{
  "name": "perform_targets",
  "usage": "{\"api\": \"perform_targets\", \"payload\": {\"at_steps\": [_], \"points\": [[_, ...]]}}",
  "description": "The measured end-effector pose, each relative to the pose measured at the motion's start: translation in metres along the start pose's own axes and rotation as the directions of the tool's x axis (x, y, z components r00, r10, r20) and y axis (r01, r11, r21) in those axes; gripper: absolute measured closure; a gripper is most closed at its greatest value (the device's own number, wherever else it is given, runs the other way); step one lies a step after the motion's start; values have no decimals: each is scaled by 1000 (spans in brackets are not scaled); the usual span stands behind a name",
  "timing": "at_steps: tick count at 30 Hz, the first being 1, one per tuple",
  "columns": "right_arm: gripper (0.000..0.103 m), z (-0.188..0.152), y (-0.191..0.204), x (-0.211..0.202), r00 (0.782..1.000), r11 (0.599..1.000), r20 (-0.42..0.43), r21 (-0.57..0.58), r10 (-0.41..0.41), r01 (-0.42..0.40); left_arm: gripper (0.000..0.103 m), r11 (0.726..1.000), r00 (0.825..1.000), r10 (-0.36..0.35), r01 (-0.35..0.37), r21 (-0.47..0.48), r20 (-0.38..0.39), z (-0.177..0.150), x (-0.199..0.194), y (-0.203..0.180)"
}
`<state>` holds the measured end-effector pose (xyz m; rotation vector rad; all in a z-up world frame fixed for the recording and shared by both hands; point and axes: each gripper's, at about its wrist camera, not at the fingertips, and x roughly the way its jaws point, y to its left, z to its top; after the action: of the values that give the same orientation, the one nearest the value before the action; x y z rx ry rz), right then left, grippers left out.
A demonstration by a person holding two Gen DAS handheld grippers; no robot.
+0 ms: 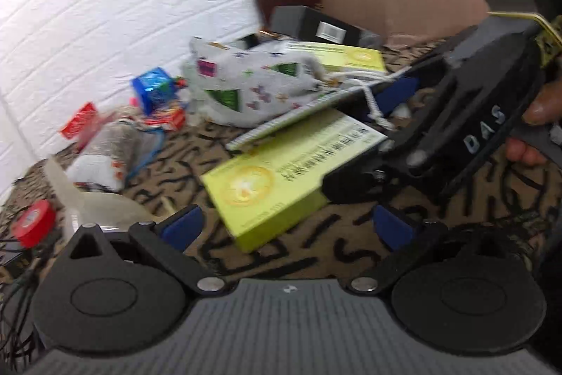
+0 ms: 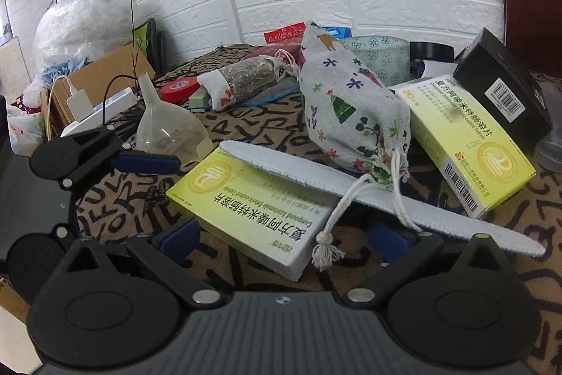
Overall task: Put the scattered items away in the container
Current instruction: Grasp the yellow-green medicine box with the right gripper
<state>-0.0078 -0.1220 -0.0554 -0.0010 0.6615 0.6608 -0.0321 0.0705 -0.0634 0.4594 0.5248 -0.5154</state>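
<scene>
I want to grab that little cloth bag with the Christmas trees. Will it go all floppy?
Probably floppy: the cloth bag looks soft, bulging and wrinkled. Its drawstring hangs loose, so it may dangle or snag. It leans on the grey insole, which may shift when the bag lifts.

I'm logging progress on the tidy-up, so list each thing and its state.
Near yellow-green cardboard medicine box: closed, flat, under insole.
Grey foam insole: lying across that box.
Printed cloth drawstring pouch: cinched shut, resting on insole.
Clear plastic funnel: tipped over.
Right hand-held gripper: open, empty.
</scene>
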Motion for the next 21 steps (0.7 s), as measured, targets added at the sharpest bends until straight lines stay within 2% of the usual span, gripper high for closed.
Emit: {"api": "perform_targets", "payload": {"at_steps": [1, 5, 7, 13, 14, 16, 19, 21], "points": [[0, 2, 0, 0, 1000, 1000, 1, -12, -4, 4, 0, 1000, 1000, 12, -12, -17, -12, 2, 4, 4], [0, 7, 1, 6, 1000, 997, -12, -72, -11, 10, 0, 995, 996, -50, 44, -93, -70, 8, 17, 20], [0, 6, -1, 11, 999, 998, -43, -59, 33, -35, 0, 995, 996, -56, 49, -91, -74, 9, 19, 19], [2, -3, -5, 8, 999, 999, 0, -19, 47, -47, 0, 992, 997, -33, 25, -120, -64, 6, 18, 17], [4, -2, -5, 8, 998, 998, -2, -17, 57, -57, 2, 991, 997, -36, 27, -131, -65, 7, 18, 17], [17, 0, -4, 6, 996, 996, -1, 0, 85, -85, 16, 988, 997, -59, 50, -148, -54, 9, 16, 17], [18, 1, 1, 6, 999, 999, -12, -22, 46, -46, 23, 997, 1000, -9, 7, -81, -24, 10, 7, 2], [18, 0, -1, 1, 998, 998, -1, -7, 55, -55, 26, 997, 1000, 3, -3, -84, -6, 10, 1, 0]]}}
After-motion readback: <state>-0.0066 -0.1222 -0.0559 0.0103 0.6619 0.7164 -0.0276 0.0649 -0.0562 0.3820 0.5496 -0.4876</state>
